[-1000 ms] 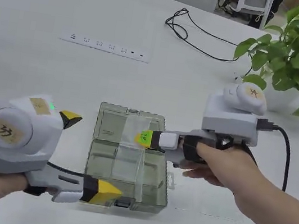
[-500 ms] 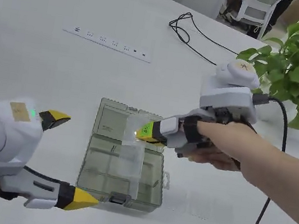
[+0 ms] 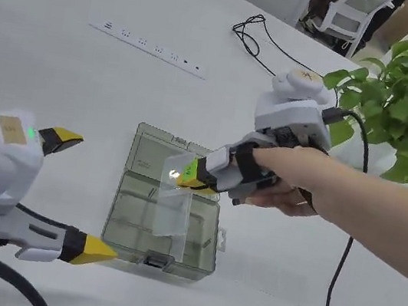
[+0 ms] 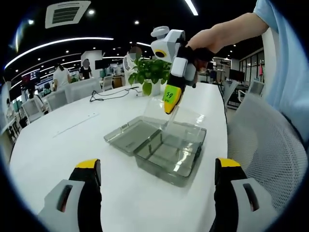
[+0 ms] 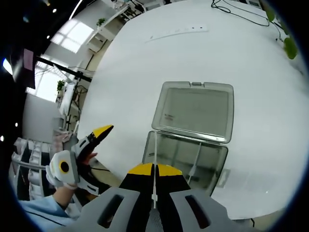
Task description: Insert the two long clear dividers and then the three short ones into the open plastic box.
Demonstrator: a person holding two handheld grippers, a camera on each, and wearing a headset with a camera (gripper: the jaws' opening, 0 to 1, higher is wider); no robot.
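**Insertion step: piece aloft, not yet seated**

Right gripper: jaws closed on the top edge of a clear divider, which hangs over the middle of the open plastic box. Contact with the tray cannot be made out.

Left gripper: jaws spread wide, empty, just beside the box's near-left corner.

Next move, by judgement: square the panel to the wall slots and lower it straight.

Lid lies flat behind. Table is open on every side; power strip and plant are well apart.
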